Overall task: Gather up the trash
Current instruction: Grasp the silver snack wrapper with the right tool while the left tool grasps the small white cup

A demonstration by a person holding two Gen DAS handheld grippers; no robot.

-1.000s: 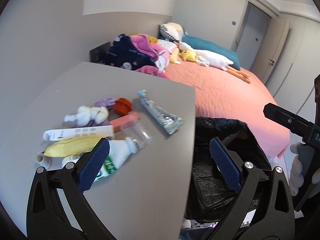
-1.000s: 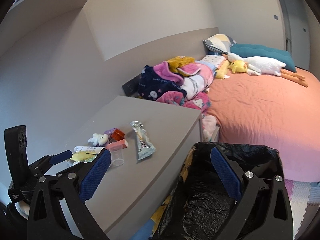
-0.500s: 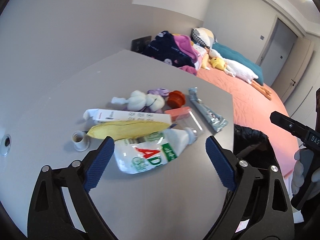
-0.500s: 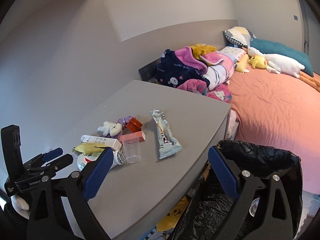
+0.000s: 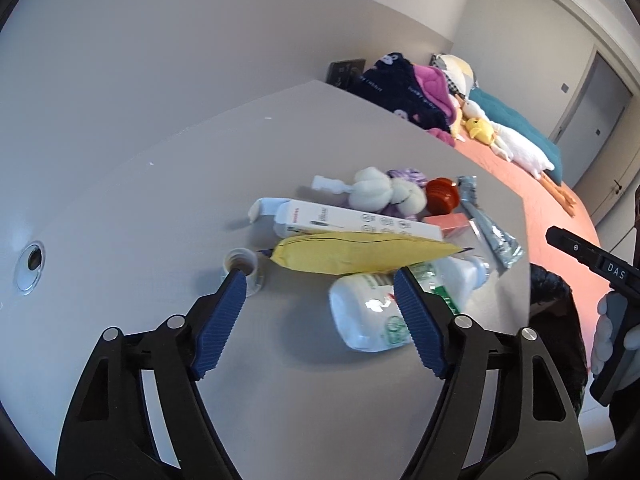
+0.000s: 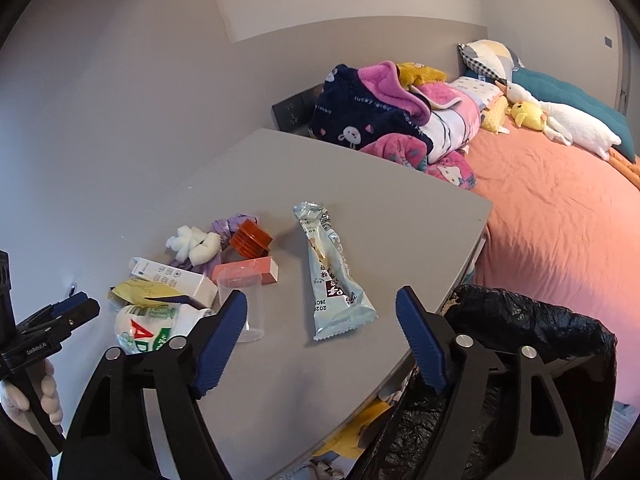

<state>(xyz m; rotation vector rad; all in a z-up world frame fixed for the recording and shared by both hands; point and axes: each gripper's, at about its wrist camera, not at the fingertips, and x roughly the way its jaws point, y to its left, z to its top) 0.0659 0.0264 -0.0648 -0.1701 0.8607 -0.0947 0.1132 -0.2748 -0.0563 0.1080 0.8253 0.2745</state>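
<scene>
Trash lies in a pile on the grey desk [image 5: 160, 208]: a yellow wrapper [image 5: 360, 254], a white bottle with a green and red label [image 5: 372, 320], a white carton [image 5: 352, 222], a small bottle cap [image 5: 242, 266], white cotton wads [image 5: 380, 192], a red cap [image 5: 442, 196] and a pink box [image 6: 246, 272]. My left gripper [image 5: 318, 280] hovers just before the yellow wrapper and bottle, jaws closing, touching nothing. My right gripper [image 6: 322, 300] hangs above the silver-blue snack wrapper [image 6: 332, 276], jaws closing, pads apart from it. A clear cup [image 6: 244, 308] lies by its left finger.
A bin lined with a black trash bag [image 6: 532, 332] stands open at the desk's right edge. Beyond it is a bed with an orange sheet [image 6: 560, 220], piled blankets [image 6: 380, 120] and plush toys. A cable hole [image 5: 30, 266] sits at the desk's left.
Both grippers have swung left from over the black bag to the desk and sunk towards the pile. Their jaws have narrowed. No item has moved.
</scene>
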